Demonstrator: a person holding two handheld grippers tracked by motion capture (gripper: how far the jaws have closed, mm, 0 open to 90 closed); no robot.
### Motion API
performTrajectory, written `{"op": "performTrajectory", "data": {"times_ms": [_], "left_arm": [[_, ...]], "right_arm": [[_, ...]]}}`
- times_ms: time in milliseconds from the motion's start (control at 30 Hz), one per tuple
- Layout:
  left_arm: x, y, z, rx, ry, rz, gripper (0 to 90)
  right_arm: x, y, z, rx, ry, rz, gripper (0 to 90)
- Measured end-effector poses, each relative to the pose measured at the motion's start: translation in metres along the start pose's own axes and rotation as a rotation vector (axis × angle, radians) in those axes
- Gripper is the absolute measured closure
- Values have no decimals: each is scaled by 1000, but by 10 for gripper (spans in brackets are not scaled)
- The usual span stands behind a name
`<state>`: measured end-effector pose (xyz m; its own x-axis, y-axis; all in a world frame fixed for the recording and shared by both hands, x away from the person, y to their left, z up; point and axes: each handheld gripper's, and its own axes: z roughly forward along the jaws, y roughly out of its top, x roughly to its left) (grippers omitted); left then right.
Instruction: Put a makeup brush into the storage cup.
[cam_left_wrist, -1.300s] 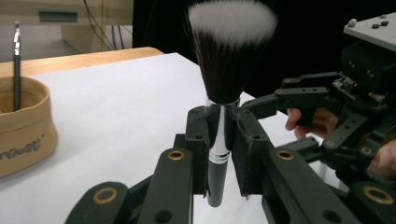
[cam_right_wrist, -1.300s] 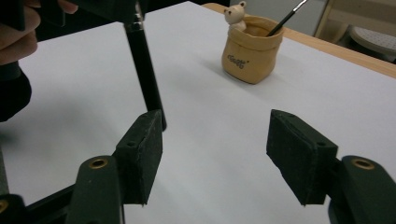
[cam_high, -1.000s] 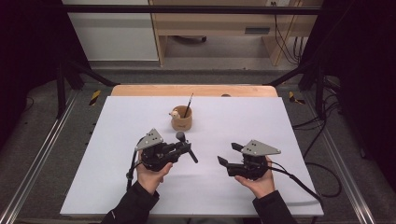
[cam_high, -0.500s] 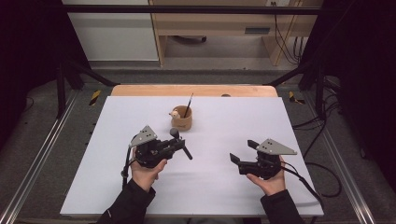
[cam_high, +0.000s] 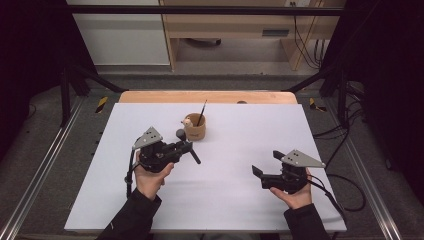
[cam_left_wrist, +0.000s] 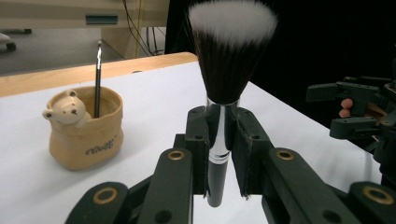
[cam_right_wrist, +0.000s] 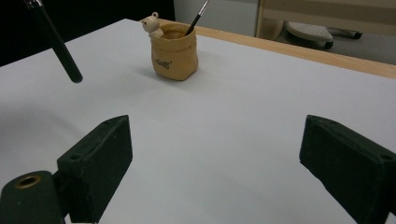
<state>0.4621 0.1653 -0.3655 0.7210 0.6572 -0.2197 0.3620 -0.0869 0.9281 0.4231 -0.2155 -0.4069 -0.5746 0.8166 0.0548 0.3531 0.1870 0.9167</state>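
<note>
1. a makeup brush (cam_left_wrist: 223, 107) is clamped by its metal ferrule and black handle between the pads of the left gripper (cam_left_wrist: 223, 154), bristles up in the left gripper view; in the high view it is held above the white table (cam_high: 225, 200), just beside and in front of the bear pot (cam_high: 195, 128).
2. the right gripper (cam_right_wrist: 215, 154) is held off to the right, well apart from the brush; its jaws have just been opening and now stand wide with nothing between them.
3. the step in hand is judged to be the carrying of the brush to the pot, after a handover from the right gripper.
4. the pot stands upright near the far middle of the table, with a thin paintbrush (cam_high: 201, 112) already leaning inside it.
5. for the next move, the brush handle is likely to need tilting downward over the pot mouth, clear of the thin paintbrush and the small bear figure on the rim, before the pads are released.
6. cursive dark lettering is printed on the front of the pot; it cannot be read with certainty. no other writing is legible.
</note>
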Motion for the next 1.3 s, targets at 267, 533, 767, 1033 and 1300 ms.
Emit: {"op": "performTrajectory", "data": {"times_ms": [267,533,767,1033,1300], "left_arm": [[6,19,-2,3,41,36,772],[9,31,4,19,63,62,772],[15,36,13,30,78,58,772],[21,44,22,32,91,53,772],[28,51,31,36,107,45,772]], "right_arm": [[-4,0,-3,-11,3,29,92],[-8,-1,-6,-11,-4,40,94],[-9,-2,-6,-5,-6,39,91],[-10,-2,-6,-2,-16,35,76],[-10,-1,-6,5,-20,37,62]]}}
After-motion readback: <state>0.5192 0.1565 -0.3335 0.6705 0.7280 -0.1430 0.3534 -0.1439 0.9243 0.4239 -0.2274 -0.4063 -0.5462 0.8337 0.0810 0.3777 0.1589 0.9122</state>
